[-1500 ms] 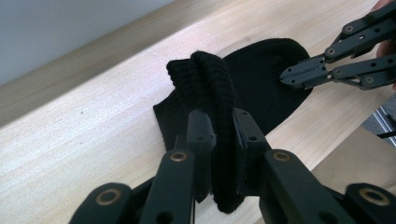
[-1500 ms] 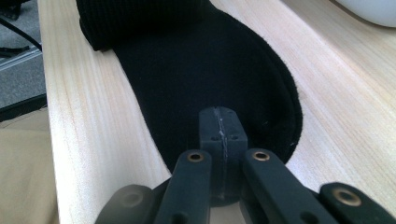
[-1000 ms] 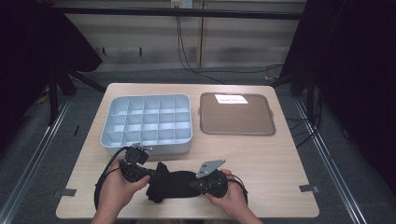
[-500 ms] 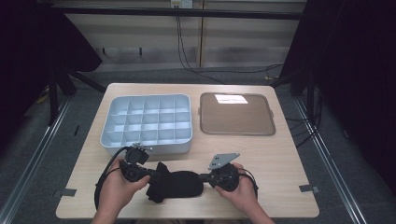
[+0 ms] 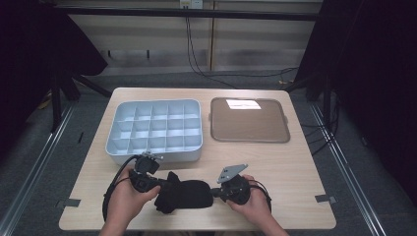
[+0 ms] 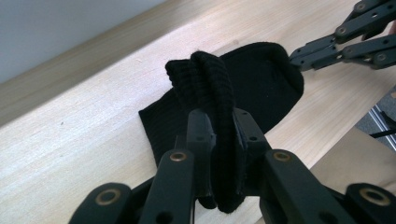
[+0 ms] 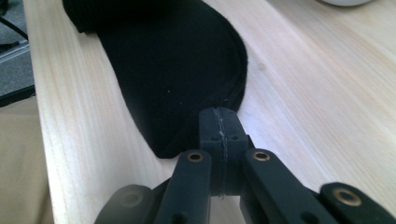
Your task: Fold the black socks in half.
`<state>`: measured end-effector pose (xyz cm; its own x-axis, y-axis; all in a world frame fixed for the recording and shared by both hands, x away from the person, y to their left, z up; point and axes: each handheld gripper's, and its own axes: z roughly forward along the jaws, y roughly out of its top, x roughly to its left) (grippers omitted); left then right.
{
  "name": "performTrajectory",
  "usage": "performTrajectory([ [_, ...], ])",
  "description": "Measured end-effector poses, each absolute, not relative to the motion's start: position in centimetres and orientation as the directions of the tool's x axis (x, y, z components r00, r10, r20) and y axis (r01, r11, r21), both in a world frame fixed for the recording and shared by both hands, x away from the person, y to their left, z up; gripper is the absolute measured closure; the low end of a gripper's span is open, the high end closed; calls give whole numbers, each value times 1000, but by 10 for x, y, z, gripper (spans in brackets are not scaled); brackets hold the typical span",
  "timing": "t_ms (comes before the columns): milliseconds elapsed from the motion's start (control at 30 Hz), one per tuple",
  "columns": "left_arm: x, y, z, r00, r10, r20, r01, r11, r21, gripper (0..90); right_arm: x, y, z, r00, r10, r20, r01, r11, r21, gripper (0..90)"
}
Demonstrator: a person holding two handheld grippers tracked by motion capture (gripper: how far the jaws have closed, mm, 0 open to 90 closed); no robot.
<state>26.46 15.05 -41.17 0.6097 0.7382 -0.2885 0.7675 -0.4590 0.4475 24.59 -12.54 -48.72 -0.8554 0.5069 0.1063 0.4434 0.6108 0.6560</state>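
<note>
Sock [image 5: 184,195], black, lying at the near edge of the bench [image 5: 275,162], between the two hands, near the divided tray [image 5: 156,129]; a brown flat tray [image 5: 249,120] sits to the right of that, far side

Left gripper [image 5: 158,186]: jaws clamped on the bunched ribbed cuff, a thick roll of cloth pinched between them in the left gripper view [image 6: 219,140]

Right gripper [image 5: 216,191]: jaws pressed together on the thin toe edge of the sock [image 7: 177,70], fabric flat on the wood ahead of them

Step in hand, as judged: handling the sock held at both ends, likely to stretch, fold or roll it

Handling notes: keep both grips firm; the toe hold is shallow and may slip if pulled hard. Move the two hands evenly so the cloth stays straight. Lift slightly before folding so the sock does not drag off the near edge
</note>
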Motion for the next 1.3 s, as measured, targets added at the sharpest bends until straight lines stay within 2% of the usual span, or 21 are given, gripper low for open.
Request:
performTrajectory([
  [800,265,102,-425,677,688,-263,724,-558,405,791,244,-108,-492,-873,476,102,417,622,663,900],
  [1300,267,94,-440,673,691,-265,730,-561,390,783,244,-108,-493,-875,472,104,416,626,660,900],
])
